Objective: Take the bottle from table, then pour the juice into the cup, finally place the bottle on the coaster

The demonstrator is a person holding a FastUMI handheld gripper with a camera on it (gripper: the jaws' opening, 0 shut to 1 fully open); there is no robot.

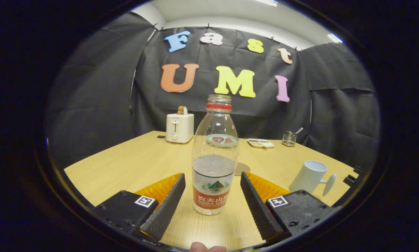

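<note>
A clear plastic bottle (214, 157) with no cap, a red neck ring and a red-and-white label stands upright on the wooden table (139, 164). It is about half full of clear liquid. My gripper (213, 178) is open, and the bottle's lower part stands between the two fingers with a gap on each side. A white cup (310, 176) with a handle stands to the right, beyond the right finger. A flat round coaster (242, 168) peeks out just behind the bottle on its right side, mostly hidden by it.
A white toaster (179, 127) with a slice of bread stands at the table's back. A plate with food (222, 140) shows through the bottle; a small white dish (261, 142) and a metal holder (289, 138) sit at the back right. A fingertip (199, 247) shows at the bottom.
</note>
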